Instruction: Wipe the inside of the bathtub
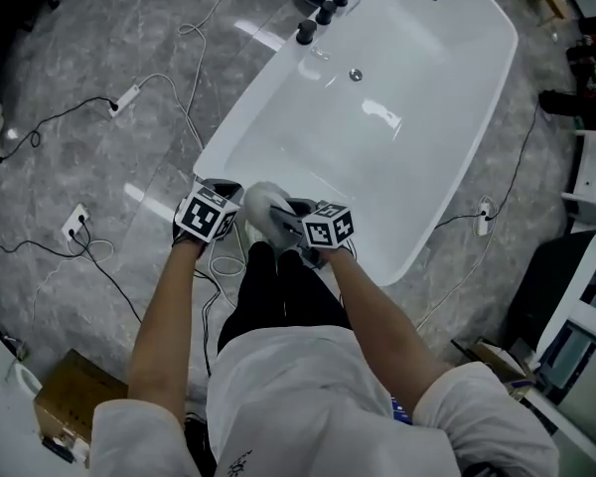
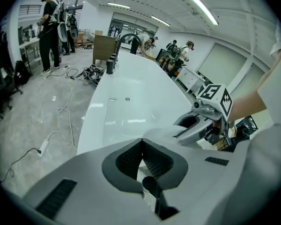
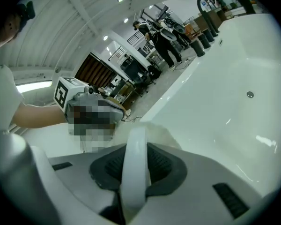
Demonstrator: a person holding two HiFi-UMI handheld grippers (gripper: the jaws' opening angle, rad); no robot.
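The white bathtub [image 1: 397, 157] runs diagonally away from me, with a black faucet [image 1: 328, 6] at its far rim and a drain [image 1: 356, 75] in the floor. I stand at its near end. My right gripper [image 1: 296, 213] is shut on the white handle [image 3: 134, 165] of a fluffy white wiper [image 1: 266, 205], which hovers over the near rim. In the right gripper view the handle runs up between the pads [image 3: 165, 165]. My left gripper [image 1: 228, 195] is just left of the wiper, with its jaws together [image 2: 141, 142] and nothing seen between them. The wiper head [image 2: 166, 132] lies just beyond its tips.
Cables and power strips [image 1: 127, 97] trail over the grey floor left of the tub. A cardboard box [image 1: 68, 405] sits at lower left. White furniture [image 1: 591, 182] stands to the right. Several people [image 2: 50, 29] stand beyond the tub's far end.
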